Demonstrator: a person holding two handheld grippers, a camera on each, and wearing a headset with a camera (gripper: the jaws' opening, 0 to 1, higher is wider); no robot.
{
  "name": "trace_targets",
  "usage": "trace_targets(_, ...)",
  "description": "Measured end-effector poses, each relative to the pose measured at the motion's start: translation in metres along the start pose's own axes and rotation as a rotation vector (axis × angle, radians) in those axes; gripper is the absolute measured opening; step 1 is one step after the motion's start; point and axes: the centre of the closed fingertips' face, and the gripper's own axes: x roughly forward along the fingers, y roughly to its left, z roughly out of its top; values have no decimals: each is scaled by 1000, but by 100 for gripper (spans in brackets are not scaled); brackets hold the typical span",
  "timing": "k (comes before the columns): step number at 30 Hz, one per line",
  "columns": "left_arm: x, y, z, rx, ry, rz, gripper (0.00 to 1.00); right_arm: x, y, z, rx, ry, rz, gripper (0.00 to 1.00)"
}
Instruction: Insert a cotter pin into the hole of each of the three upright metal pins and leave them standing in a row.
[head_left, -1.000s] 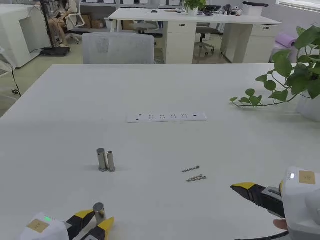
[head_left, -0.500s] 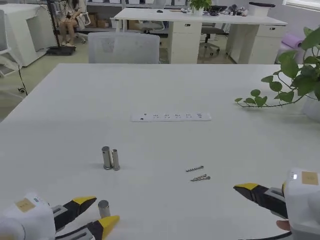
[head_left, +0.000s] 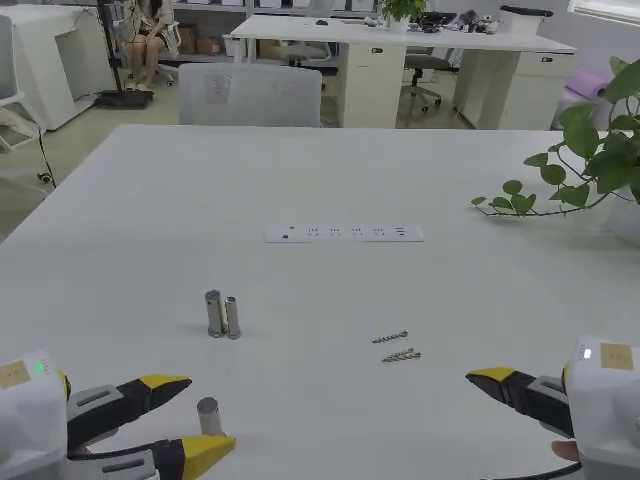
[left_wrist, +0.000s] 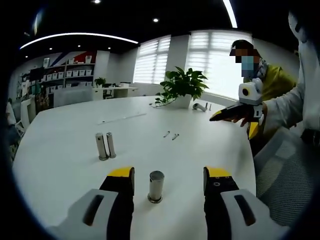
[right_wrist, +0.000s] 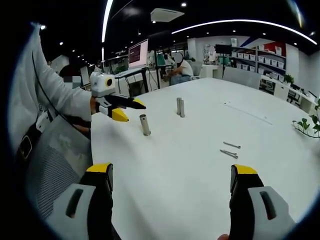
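Two upright metal pins (head_left: 222, 315) stand touching side by side on the white table (head_left: 330, 160). A third pin (head_left: 208, 416) stands alone nearer me, between the yellow-tipped jaws of my left gripper (head_left: 185, 420), which is open and not touching it. The left gripper view has this pin (left_wrist: 156, 186) centred in the gap of the gripper (left_wrist: 169, 174). Two cotter pins (head_left: 396, 346) lie flat to the right. My right gripper (right_wrist: 171, 171) is wide open and holds nothing; one of its fingertips (head_left: 490, 376) points left at the lower right of the head view.
A white power strip (head_left: 343, 234) lies across the middle of the table. A leafy plant (head_left: 590, 150) overhangs the right edge. A grey chair (head_left: 250, 95) stands at the far side, with desks and a seated person (head_left: 148, 25) beyond.
My left gripper was shut on the near pin; it has opened, let go and drawn back slightly. The pin stays standing. The right gripper has held still.
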Motion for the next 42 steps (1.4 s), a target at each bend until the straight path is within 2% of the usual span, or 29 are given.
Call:
trace_targets(3, -4, -3, 6, -5, -18, -39, 59, 0, 0, -2, -3, 6, 2, 100)
trace_targets(4, -5, -7, 10, -24, -29, -61, 61, 0, 0, -2, -4, 8, 3, 100)
trace_targets(5, -7, -6, 12, -20, -30, -56, 62, 0, 0, -2, -4, 9, 3, 100)
trace_targets(7, -9, -13, 19, -28, -56, -86, 67, 0, -1, -2, -5, 10, 3, 100)
trace_targets(9, -12, -17, 22, -20, -58, -100, 71, 0, -1, -2, -5, 11, 3, 100)
trace_targets(14, -15, -24, 15, 16, -20, -123, 75, 2, 0, -2, -10, 17, 7, 100)
trace_targets(17, -17, -23, 10, 24, -6, -118, 78, 3, 0, -1, -10, 17, 9, 100)
trace_targets(26, -22, -22, -1, 33, 14, -106, 80, 4, 0, -1, -18, 26, 16, 100)
trace_targets(30, -24, -21, -2, 27, 13, -102, 81, 4, -2, 0, -22, 30, 18, 100)
trace_targets(36, -26, -22, -5, 24, 16, -102, 81, 9, -18, -4, -37, 57, 19, 98)
trace_targets(42, -29, -19, -6, 15, 11, -94, 81, 16, -48, -10, -47, 104, 13, 90)
